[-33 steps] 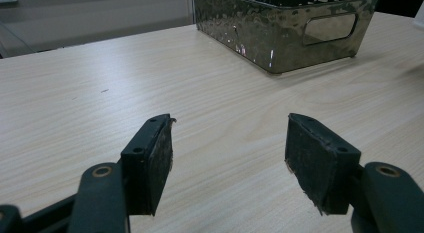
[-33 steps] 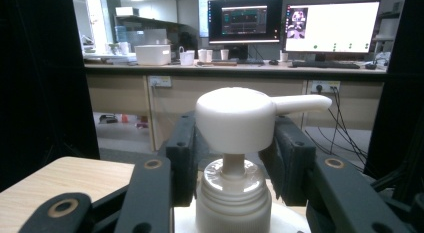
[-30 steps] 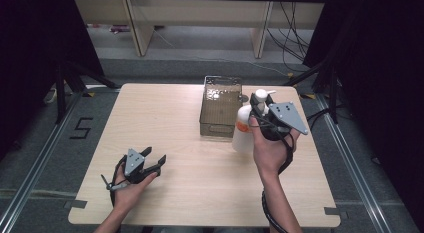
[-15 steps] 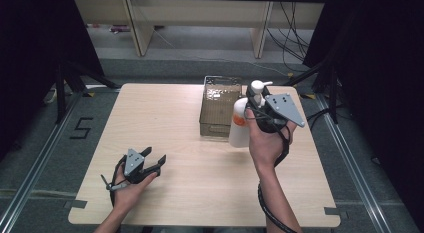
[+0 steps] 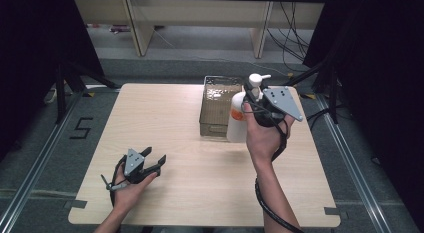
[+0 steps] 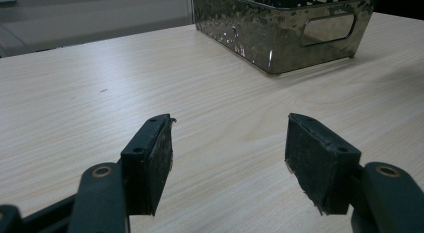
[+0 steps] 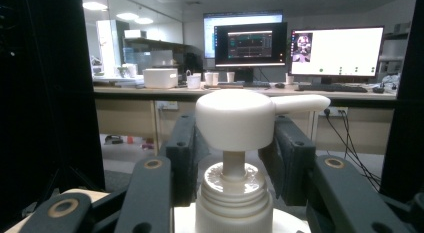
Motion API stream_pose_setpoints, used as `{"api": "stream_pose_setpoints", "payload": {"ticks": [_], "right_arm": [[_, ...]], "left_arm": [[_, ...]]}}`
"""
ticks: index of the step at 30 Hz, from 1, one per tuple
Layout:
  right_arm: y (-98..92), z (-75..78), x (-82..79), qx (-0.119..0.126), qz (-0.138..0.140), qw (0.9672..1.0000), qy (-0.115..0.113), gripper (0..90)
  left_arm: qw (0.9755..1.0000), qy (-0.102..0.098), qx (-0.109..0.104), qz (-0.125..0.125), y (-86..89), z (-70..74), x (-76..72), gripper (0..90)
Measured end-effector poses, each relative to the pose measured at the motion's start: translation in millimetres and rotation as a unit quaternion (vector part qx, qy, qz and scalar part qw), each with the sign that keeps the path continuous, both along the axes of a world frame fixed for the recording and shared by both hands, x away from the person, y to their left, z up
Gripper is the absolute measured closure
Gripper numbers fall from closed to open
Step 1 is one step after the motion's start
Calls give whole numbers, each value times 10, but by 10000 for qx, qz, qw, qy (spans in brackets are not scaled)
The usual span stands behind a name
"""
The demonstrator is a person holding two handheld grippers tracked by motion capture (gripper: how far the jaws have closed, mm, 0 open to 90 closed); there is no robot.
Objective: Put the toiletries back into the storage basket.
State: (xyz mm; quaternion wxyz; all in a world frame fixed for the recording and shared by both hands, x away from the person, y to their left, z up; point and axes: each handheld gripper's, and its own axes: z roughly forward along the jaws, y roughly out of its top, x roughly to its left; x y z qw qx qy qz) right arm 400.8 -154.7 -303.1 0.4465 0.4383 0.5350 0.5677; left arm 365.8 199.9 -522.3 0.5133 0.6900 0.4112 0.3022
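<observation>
The table point(image 5: 200, 193) carries a metal basket point(image 5: 216, 107), just left of the right gripper point(image 5: 257, 104). That gripper's jaws are closed on a white pump bottle point(image 5: 239, 118) near its neck, holding it upright beside the basket. The left gripper point(image 5: 150, 162) rests low near the table's front, jaws wide apart and empty, the basket ahead of it.

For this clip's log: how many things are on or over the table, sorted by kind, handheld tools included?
Pump bottle, white with an orange label: 1
Metal mesh basket: 1
Handheld tool: 2, the left tool and the right tool
Total: 4
</observation>
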Motion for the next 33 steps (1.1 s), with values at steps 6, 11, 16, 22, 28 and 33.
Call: {"api": "stream_pose_setpoints", "payload": {"ticks": [6, 11, 16, 22, 28, 33], "right_arm": [[22, 24, 34, -9, 26, 10000, 26, 605], [30, 17, 68, 3, 14, 10000, -69, 605], [52, 10, 88, 115, 25, 9999, -109, 605], [67, 28, 127, 55, 9, 9998, -186, 605], [85, 51, 157, 29, 27, 9995, -300, 605], [115, 67, 171, 69, 43, 9992, -399, 605]], "left_arm": [[10000, 6, -4, -5, 4, 0, 1, 352], [10000, 2, -7, -12, 3, 0, 1, 352], [10000, 22, 13, 0, 6, 4, -2, 352], [10000, 33, 25, 3, 8, 6, -5, 351], [10000, 34, 26, 2, 6, 6, -6, 351], [10000, 32, 27, -2, 6, 5, -6, 351]]}}
